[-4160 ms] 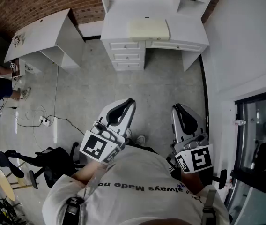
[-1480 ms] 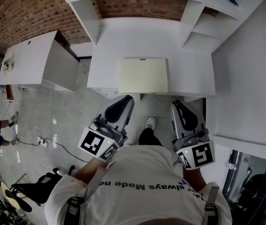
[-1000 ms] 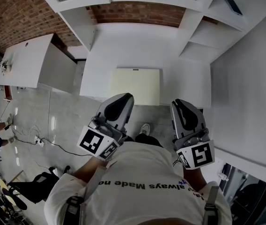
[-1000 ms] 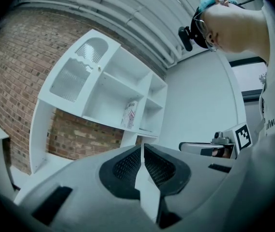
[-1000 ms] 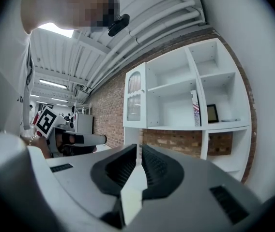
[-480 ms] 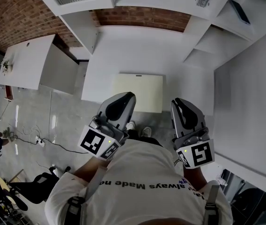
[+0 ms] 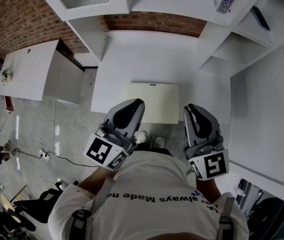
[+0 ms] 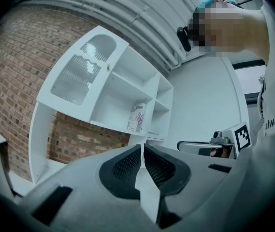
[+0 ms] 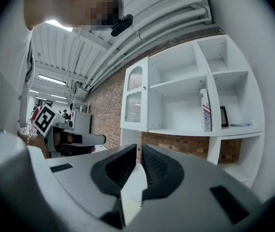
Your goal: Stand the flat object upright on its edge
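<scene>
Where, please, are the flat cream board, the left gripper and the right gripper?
flat cream board [image 7: 157, 100], head view, middle of its top face.
left gripper [image 8: 141, 146], left gripper view, between its shut jaw tips.
right gripper [image 9: 140, 147], right gripper view, between its shut jaw tips.

Red brick wall [image 7: 12, 9] behind a plain white desk [image 7: 147, 54], topped by a white open-shelf unit [image 9: 195, 95] with a ribbed-glass cabinet door [image 9: 133, 98]. Second white table [image 7: 24, 69] off to the left. Grey concrete floor [image 7: 47, 129] below. White ceiling pipes [image 8: 142, 13] and glowing strip lights [image 9: 50, 79] overhead.
</scene>
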Motion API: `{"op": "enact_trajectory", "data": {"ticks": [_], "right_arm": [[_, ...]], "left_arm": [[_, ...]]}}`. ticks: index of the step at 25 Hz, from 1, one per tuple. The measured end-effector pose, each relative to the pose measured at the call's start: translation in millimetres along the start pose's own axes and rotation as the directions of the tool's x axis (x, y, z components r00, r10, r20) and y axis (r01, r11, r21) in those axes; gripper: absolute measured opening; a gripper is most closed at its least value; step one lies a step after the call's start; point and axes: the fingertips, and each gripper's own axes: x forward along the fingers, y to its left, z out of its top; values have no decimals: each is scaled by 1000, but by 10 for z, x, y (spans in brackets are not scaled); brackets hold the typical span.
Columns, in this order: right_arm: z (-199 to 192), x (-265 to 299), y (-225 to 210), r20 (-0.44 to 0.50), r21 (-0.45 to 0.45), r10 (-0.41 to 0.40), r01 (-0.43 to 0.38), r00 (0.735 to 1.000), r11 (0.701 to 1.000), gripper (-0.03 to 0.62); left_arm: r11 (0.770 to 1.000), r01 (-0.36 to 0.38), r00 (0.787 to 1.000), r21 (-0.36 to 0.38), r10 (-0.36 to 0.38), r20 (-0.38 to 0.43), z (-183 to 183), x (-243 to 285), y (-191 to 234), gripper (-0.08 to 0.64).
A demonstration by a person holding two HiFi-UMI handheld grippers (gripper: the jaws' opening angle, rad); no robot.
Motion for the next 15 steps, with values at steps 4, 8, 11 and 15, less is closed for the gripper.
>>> {"op": "enact_trajectory", "data": {"ticks": [4,8,11,15], "right_arm": [[-61,58,-7,-15,-10,-5,5,1000,1000,37],[-187,94,32,-37,-30,6,-7,999,1000,38],[-285,148,69,-43,-63,15,-18,999,998,38],[-588,201,121,-105,-101,26,-37,994,994,64]], "left_arm": [[1000,-12,1000,4,12,-16,-55,-7,87,28],[999,-32,998,-17,31,-55,-247,-40,190,29],[997,-49,995,-54,44,-93,-459,-70,279,31],[987,-82,986,-137,61,-153,-811,-137,425,65]]}}
